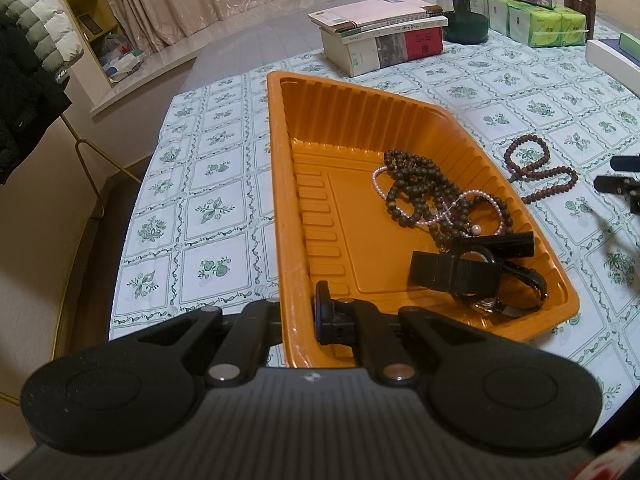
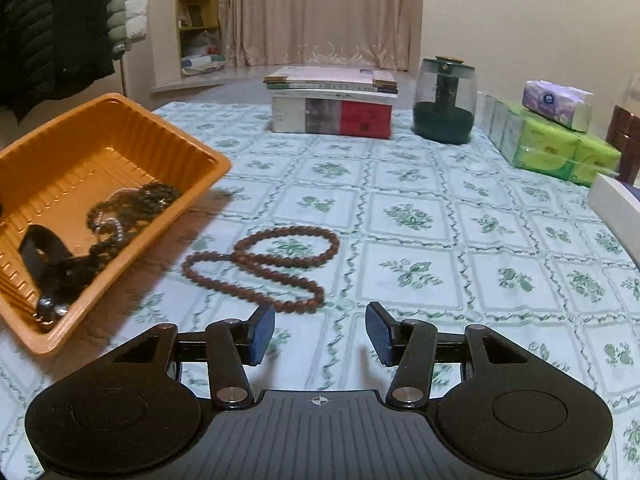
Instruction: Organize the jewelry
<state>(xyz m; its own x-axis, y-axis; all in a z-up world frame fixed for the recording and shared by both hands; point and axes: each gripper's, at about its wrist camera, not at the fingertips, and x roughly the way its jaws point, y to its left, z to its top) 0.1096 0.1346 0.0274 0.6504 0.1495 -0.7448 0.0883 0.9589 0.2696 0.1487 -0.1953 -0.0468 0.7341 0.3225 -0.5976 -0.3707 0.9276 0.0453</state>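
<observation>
An orange tray (image 1: 288,208) lies on the tablecloth, tilted in the right wrist view (image 2: 200,176). It holds dark beads (image 1: 420,184), a pink pearl strand (image 1: 476,196) and a black watch (image 1: 472,272). My left gripper (image 1: 298,316) is shut on the tray's near left rim. A reddish-brown bead necklace (image 2: 272,264) lies looped on the cloth to the right of the tray; it also shows in the left wrist view (image 1: 536,164). My right gripper (image 2: 320,334) is open and empty, just short of the necklace, and shows at the left wrist view's right edge (image 1: 620,180).
A stack of books (image 2: 332,104), a dark green glass jar (image 2: 444,100) and tissue packs (image 2: 556,140) stand at the far side. A white box (image 2: 616,204) sits at the right edge. Coats (image 2: 60,20) hang at the left beyond the table.
</observation>
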